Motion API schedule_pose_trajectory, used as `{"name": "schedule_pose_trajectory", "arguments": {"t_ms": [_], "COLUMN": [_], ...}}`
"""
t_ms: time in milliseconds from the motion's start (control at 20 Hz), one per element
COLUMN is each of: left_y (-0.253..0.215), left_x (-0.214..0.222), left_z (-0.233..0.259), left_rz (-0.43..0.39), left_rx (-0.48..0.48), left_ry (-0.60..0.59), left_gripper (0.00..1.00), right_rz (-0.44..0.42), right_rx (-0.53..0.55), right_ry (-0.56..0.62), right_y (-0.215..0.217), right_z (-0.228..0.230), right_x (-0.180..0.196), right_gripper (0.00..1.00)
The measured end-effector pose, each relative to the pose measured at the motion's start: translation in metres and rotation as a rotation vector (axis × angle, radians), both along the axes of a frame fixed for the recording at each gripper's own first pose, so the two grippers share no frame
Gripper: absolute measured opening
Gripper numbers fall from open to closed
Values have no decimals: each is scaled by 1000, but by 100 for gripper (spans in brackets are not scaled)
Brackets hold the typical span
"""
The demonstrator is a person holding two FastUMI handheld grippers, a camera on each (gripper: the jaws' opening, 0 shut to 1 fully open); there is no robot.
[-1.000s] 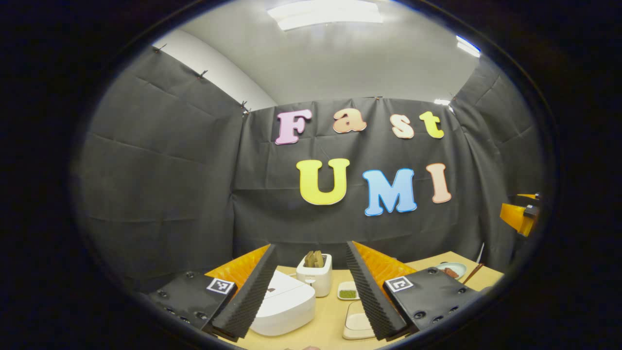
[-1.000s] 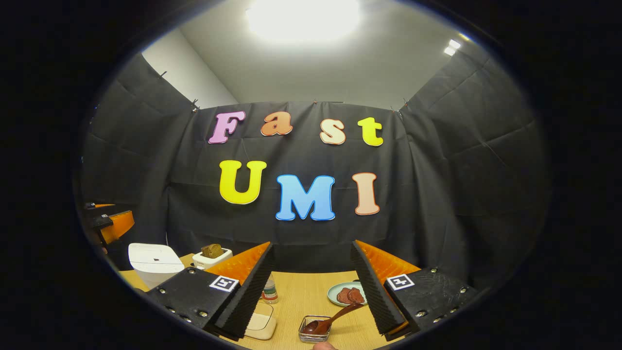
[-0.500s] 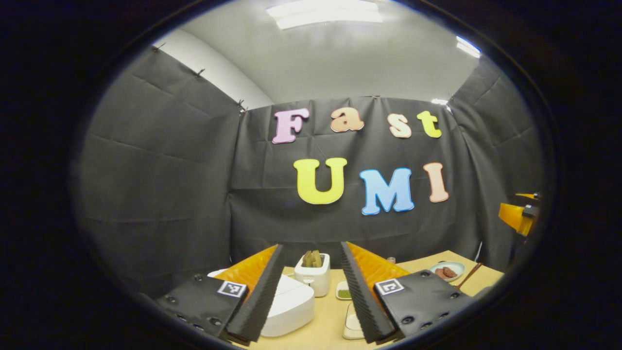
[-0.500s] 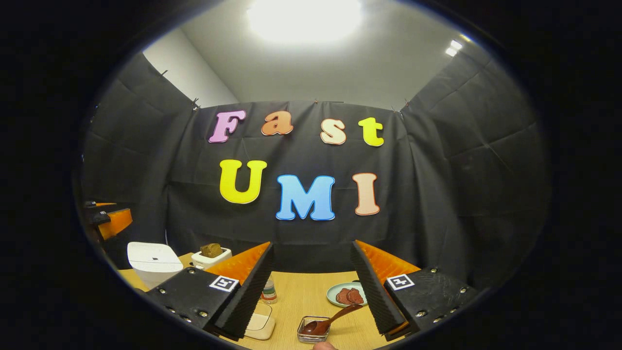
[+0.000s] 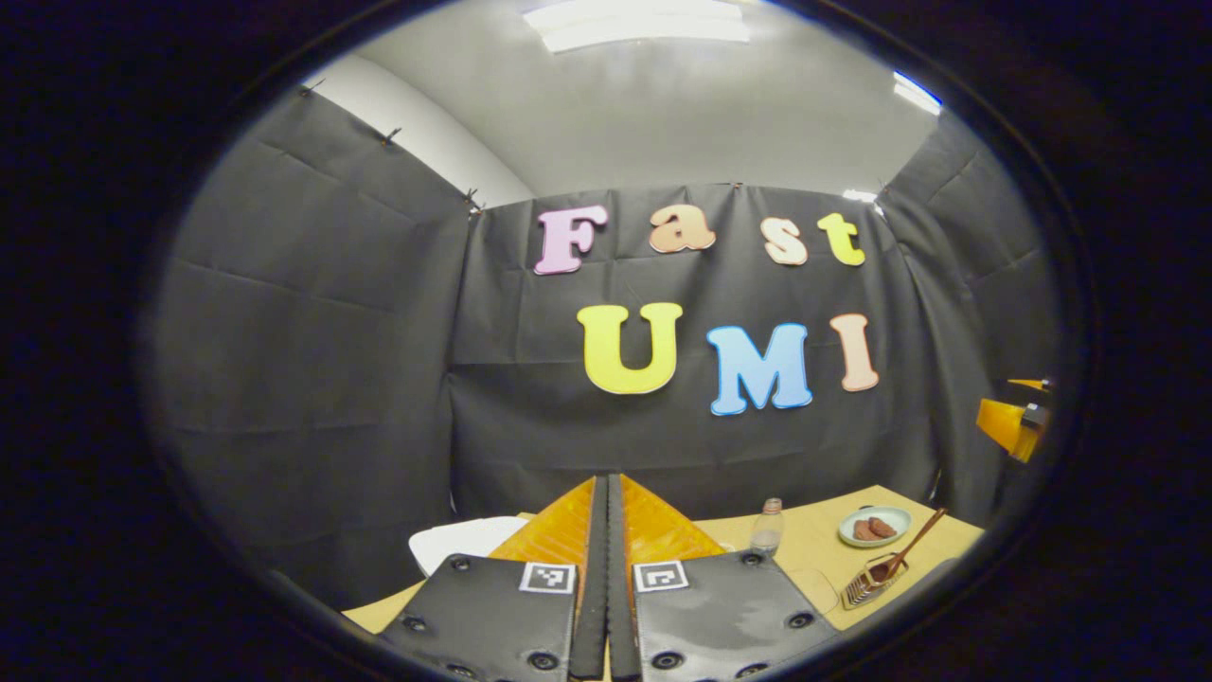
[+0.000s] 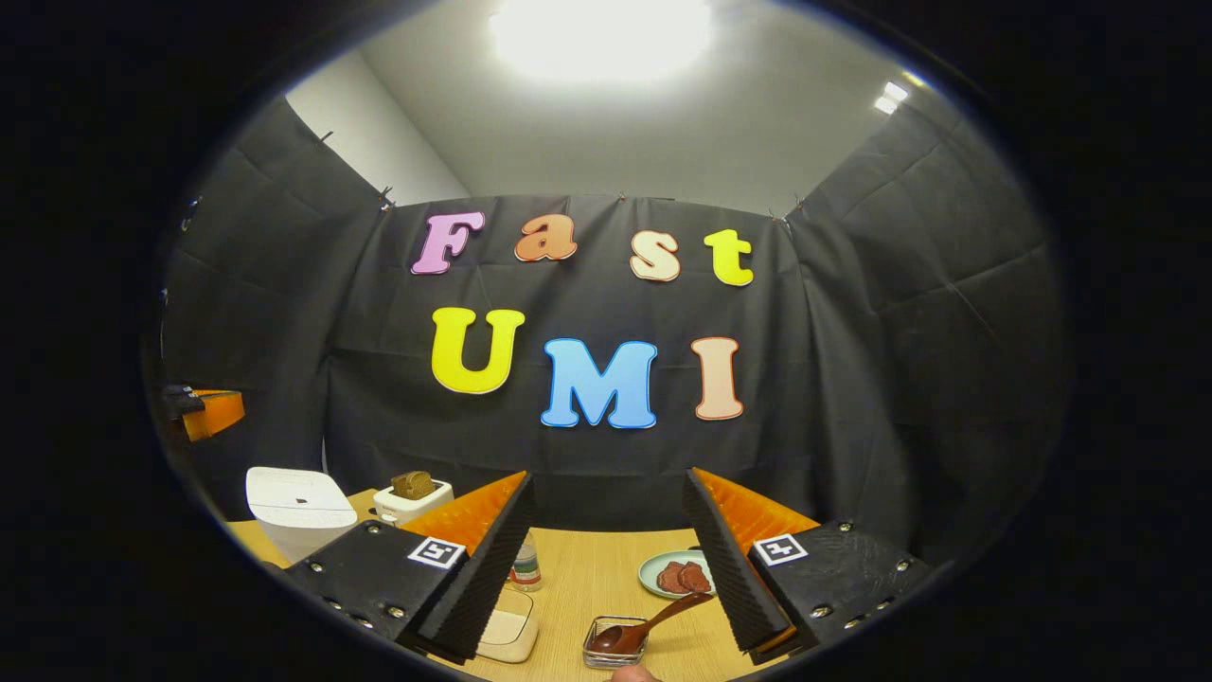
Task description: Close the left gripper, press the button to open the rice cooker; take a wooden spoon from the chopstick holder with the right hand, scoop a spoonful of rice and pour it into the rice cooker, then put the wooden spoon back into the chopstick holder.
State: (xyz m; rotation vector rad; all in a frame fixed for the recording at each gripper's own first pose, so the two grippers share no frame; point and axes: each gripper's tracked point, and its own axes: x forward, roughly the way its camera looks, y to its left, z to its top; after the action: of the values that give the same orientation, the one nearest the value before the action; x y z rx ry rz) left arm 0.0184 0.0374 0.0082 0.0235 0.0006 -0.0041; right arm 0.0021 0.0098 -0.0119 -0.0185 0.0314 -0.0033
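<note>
Left hand-held gripper (image 5: 606, 502) pressed together empty, right hand-held gripper (image 6: 606, 511) spread wide empty, wooden spoon (image 6: 644, 625) between plate (image 6: 653, 574) and bottle (image 6: 524, 568)

A booth hung with black cloth under a pale ceiling

Creased black cloth (image 6: 852, 313) covers the back and side walls across the middle of both views, pinned along its top edge with small clips. Above it a white wall (image 5: 417, 142) shows at the upper left, and a grey-white ceiling (image 5: 682, 114) fills the top. A bright ceiling light (image 6: 597, 33) glares at top centre, a smaller one (image 6: 885, 95) at upper right. A light wooden desk (image 6: 597, 578) lies along the bottom.
</note>
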Motion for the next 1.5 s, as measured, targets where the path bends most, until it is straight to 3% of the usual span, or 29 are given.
{"name": "schedule_pose_trajectory", "arguments": {"t_ms": [500,900,1500], "left_y": [50,83,106], "left_x": [46,85,118], "left_z": [-33,-105,-204], "left_rz": [-11,-18,-45], "left_rx": [-61,-100,-74], "left_ry": [100,252,418], "left_gripper": [9,9,7], "right_rz": [-64,-145,-220], "right_rx": [-7,-27,-68], "right_ry": [29,63,93], "right_y": [2,2,19], "right_z": [-8,-18,-23], "right_x": [-2,-11,-20], "right_gripper": [95,95,95]}}
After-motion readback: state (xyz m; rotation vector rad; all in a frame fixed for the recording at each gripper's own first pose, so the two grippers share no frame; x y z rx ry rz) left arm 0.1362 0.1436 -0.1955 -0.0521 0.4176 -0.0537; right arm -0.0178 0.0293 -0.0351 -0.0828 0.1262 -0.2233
